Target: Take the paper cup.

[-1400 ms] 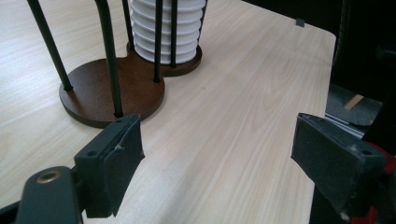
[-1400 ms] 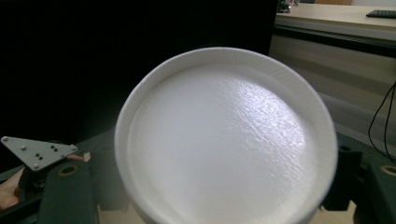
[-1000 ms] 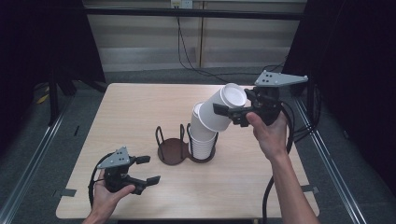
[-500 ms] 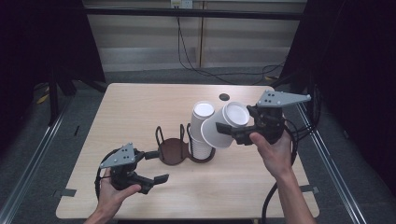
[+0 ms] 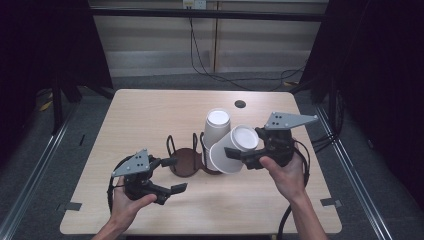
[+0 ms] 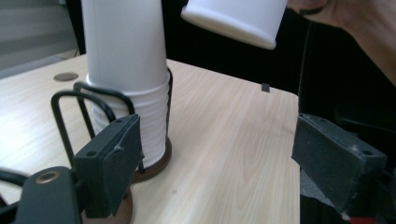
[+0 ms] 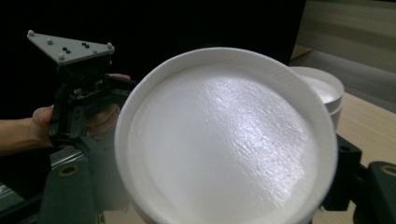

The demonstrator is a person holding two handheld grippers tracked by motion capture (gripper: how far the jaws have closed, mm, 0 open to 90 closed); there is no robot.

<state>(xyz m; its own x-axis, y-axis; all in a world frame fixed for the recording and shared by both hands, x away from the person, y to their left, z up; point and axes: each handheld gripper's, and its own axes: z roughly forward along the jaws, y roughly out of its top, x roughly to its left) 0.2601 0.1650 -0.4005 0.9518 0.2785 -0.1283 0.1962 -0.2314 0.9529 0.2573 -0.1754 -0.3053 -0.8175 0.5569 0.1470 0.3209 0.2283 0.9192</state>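
Pale wooden table (image 5: 150,115), high view: we see the right gripper (image 5: 243,158) clamped on a tilted white cup (image 5: 234,148), held just right of the cup stack (image 5: 216,131) standing in the black wire holder (image 5: 189,159). Our left gripper (image 5: 172,175) hovers at near left, jaws apart and empty. Left gripper view: we see the stack in the holder beyond the open jaws, the tilted cup above. Right gripper view: the cup's bottom faces the camera between the jaws.
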